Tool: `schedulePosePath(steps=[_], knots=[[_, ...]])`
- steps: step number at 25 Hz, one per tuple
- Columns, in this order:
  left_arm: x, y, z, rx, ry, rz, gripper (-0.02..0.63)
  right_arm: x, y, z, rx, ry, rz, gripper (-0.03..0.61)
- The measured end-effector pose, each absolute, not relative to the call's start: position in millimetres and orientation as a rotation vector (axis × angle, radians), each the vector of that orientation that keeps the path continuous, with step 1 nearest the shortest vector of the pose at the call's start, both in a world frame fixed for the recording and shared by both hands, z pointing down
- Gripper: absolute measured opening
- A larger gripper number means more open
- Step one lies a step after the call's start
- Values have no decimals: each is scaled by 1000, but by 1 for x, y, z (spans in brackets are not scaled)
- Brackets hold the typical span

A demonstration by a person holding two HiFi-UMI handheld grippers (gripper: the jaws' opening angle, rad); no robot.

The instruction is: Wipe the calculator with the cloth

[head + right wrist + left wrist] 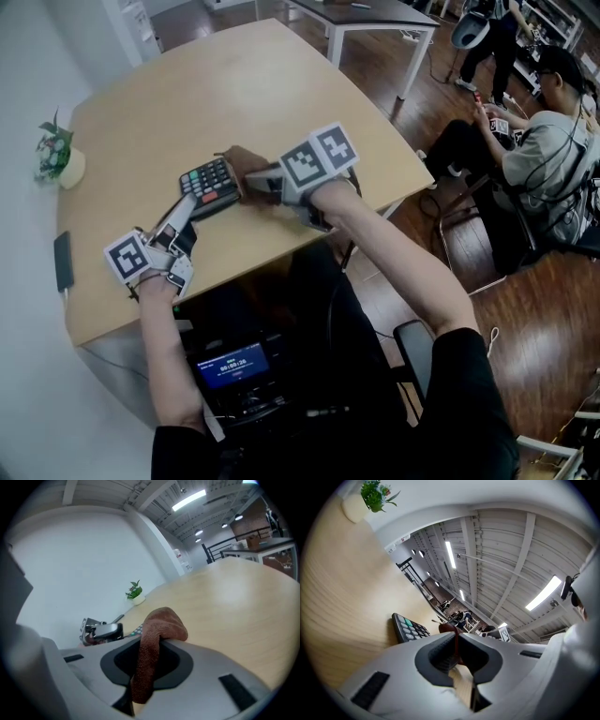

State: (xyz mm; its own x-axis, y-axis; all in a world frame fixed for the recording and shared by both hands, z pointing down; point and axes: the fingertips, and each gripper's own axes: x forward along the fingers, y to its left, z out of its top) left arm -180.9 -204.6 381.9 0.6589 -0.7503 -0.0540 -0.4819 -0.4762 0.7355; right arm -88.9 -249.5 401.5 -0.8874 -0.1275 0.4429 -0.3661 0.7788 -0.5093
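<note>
The calculator (208, 186) lies near the front edge of the table (234, 94). The left gripper (185, 214), jaws together and empty, points at the calculator's near end. The right gripper (152, 641), jaws clamped on the cloth (157, 625), holds it just beside the calculator's right side.

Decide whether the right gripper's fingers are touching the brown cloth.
Touching. The right gripper view shows the brown cloth pinched between the fingers of the right gripper.

Head view looks steeply down; both gripper views skim the table (281, 103), sharing the plant (53, 150).
</note>
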Motion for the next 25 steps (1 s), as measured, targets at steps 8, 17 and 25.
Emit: schedulePosePath(steps=[8, 17, 25], knots=[[-181, -205, 385, 2158, -957, -495, 15, -151, -353, 438, 568, -2427, 692, 54], [-184, -207, 385, 2161, -981, -481, 15, -141, -313, 445, 446, -2398, 839, 54], [-184, -207, 384, 2173, -992, -468, 15, -105, -241, 431, 352, -2476, 937, 54]])
